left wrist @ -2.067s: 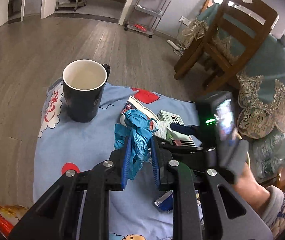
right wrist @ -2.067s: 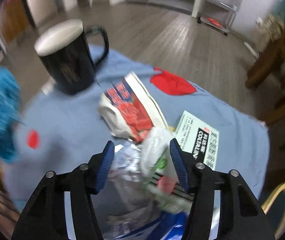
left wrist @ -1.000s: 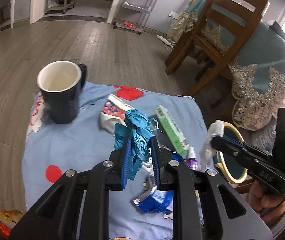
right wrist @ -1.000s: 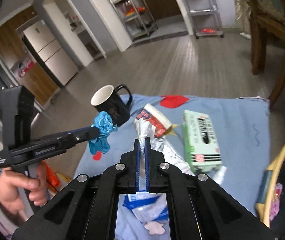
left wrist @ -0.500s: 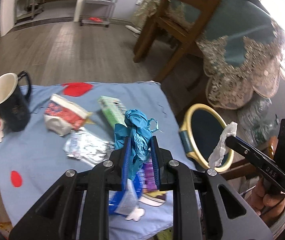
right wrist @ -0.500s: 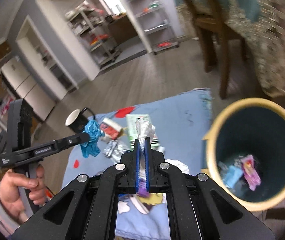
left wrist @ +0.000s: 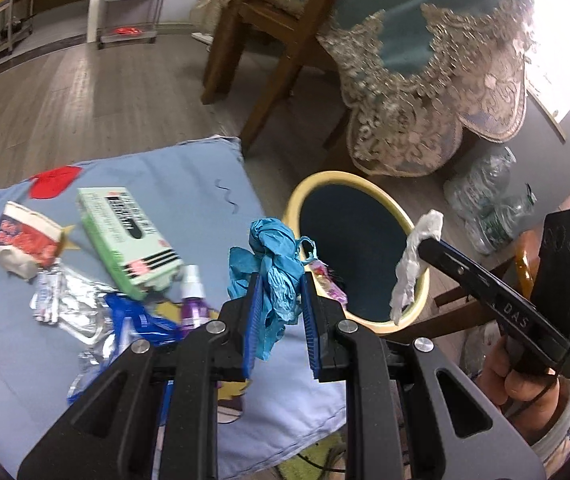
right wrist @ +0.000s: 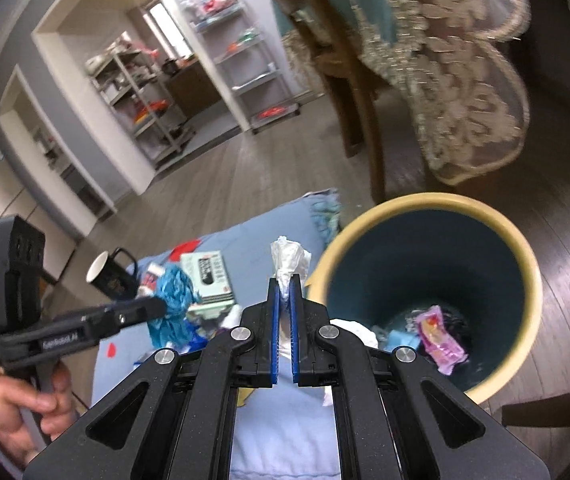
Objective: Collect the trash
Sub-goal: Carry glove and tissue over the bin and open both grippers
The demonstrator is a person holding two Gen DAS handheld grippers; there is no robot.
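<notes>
My left gripper (left wrist: 281, 280) is shut on a crumpled blue wrapper (left wrist: 273, 268) and holds it above the blue cloth's right edge, beside the yellow-rimmed trash bin (left wrist: 373, 188). My right gripper (right wrist: 283, 284) is shut on a white plastic scrap (right wrist: 287, 260), which hangs over the bin's rim (right wrist: 425, 204) in the left wrist view (left wrist: 413, 264). The bin holds a pink wrapper (right wrist: 441, 338) and other scraps. In the right wrist view the left gripper (right wrist: 161, 304) shows at left with the blue wrapper (right wrist: 173, 300).
On the blue cloth (left wrist: 189, 184) lie a green box (left wrist: 125, 236), a red-white packet (left wrist: 25, 236), silver foil (left wrist: 65, 300), a blue wrapper (left wrist: 133, 320) and a purple spray bottle (left wrist: 193, 296). A black mug (right wrist: 113, 276) stands at its far side. A wooden chair (left wrist: 285, 32) and lace-covered table (left wrist: 425, 80) stand behind the bin.
Both grippers have swung right from over the cloth toward the bin, each still holding its piece. The white scrap now hangs over the bin's rim; the mug has slid out of the left view.
</notes>
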